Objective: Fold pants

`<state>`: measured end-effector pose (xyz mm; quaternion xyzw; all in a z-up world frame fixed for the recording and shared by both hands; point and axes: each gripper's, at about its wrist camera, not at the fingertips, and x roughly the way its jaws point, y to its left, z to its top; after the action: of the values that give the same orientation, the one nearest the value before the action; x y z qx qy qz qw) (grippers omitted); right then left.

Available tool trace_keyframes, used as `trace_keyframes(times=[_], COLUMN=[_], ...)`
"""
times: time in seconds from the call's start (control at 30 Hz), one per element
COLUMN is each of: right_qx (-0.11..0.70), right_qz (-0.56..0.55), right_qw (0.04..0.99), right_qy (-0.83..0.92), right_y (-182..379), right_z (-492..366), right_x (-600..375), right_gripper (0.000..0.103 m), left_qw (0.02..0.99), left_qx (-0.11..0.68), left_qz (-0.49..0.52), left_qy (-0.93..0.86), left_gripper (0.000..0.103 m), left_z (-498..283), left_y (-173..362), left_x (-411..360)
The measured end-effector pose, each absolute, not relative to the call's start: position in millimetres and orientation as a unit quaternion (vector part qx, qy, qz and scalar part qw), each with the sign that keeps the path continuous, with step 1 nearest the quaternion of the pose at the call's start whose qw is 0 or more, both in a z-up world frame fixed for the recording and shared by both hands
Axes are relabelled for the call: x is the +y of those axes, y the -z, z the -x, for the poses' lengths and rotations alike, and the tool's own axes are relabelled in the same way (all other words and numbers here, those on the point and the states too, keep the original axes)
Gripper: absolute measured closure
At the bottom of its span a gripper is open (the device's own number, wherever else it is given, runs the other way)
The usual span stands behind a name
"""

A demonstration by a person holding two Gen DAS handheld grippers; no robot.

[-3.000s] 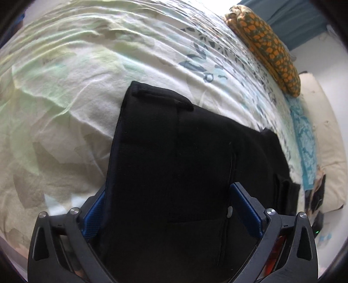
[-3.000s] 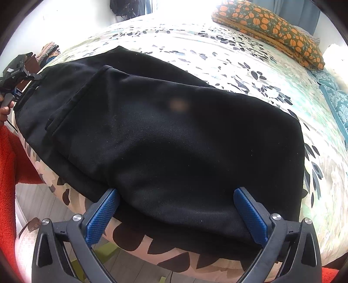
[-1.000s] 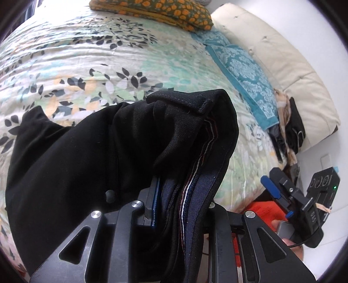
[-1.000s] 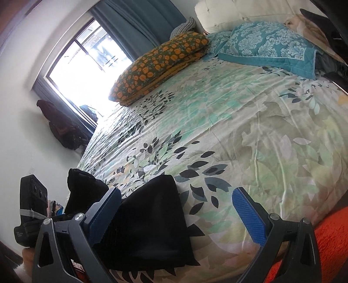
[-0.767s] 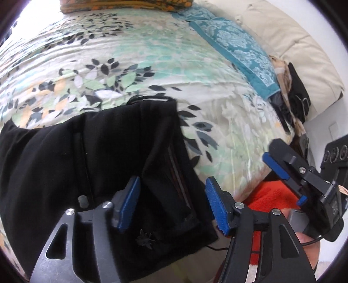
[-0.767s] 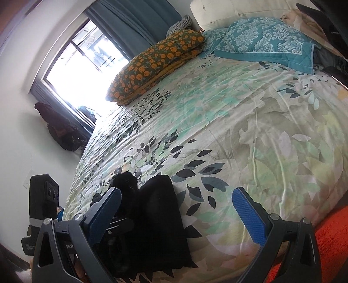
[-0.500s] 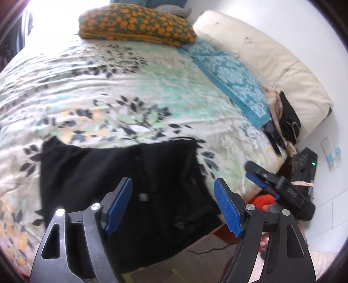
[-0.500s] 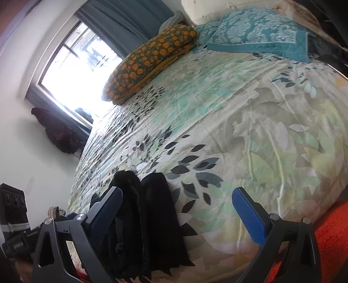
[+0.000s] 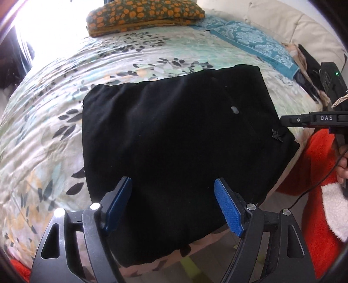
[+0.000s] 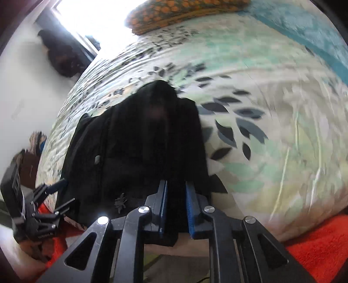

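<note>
The black pants [image 9: 174, 139] lie folded in a compact rectangle at the near edge of the bed. My left gripper [image 9: 174, 200] is open and empty, hovering over the near part of the fold, touching nothing. My right gripper [image 10: 175, 196] is shut on the near right edge of the pants [image 10: 134, 139]. From the left wrist view the right gripper [image 9: 304, 120] meets the pants' right corner. The left gripper [image 10: 50, 193] shows at the far left of the right wrist view.
The floral bedspread [image 9: 43, 113] covers the bed. An orange patterned pillow [image 9: 143, 15] and a teal pillow [image 9: 250, 41] lie at the far end by a cream headboard [image 9: 289, 24]. Red fleece clothing [image 9: 315, 174] is at the right. Bare floor [image 9: 206, 261] lies below the bed edge.
My left gripper let go of the pants, opened and pulled back above them. My right gripper moved in from open and closed on the right edge of the folded pants.
</note>
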<state>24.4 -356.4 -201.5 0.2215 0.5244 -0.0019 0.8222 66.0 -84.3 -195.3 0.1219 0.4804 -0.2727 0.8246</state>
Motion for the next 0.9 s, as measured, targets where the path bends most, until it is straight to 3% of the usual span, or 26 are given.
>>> trace_keyframes(times=[0.17,0.3,0.4,0.47,0.53,0.57,0.6,0.67,0.73,0.9], right_qx=[0.493,0.430,0.431,0.493,0.522,0.511,0.509,0.498,0.456,0.436], right_qz=[-0.271,-0.223,-0.189,-0.161,-0.217,-0.253,-0.271,-0.218,-0.196,-0.194], right_qw=[0.824,0.875,0.876,0.851,0.823,0.820,0.816,0.839,0.868,0.875], right_qy=[0.071,-0.013,-0.107,-0.079,-0.048,-0.042,-0.042,-0.003,-0.025,-0.080], right_y=[185,134,138,174,209,210,205,180,151,136], right_z=[-9,-31,-59,-71,-69,-63,-61,-58,-60,-117], right_x=[-380,-340,-297,-288,-312,-327,-334,-333,-328,-308], right_gripper=[0.081,0.048,0.046,0.051,0.091,0.095,0.091,0.071,0.035,0.031], left_qw=[0.846,0.854,0.836,0.833,0.831,0.832,0.837,0.848,0.848,0.817], left_qx=[0.455,0.435,0.460,0.454,0.449,0.455,0.453,0.449,0.460,0.510], left_qz=[-0.053,-0.061,-0.107,-0.150,-0.164,-0.141,-0.104,-0.031,0.017,0.060], left_qy=[0.274,0.278,0.280,0.277,0.285,0.286,0.287,0.280,0.262,0.263], left_gripper=[0.023,0.020,0.020,0.020,0.019,0.019,0.019,0.014,0.014,0.014], left_z=[-72,-75,-74,-64,-58,-62,-69,-94,-134,-221], left_y=[166,164,192,205,196,187,177,162,160,180], left_x=[-60,-59,-71,-79,-80,-74,-66,-46,-35,-52])
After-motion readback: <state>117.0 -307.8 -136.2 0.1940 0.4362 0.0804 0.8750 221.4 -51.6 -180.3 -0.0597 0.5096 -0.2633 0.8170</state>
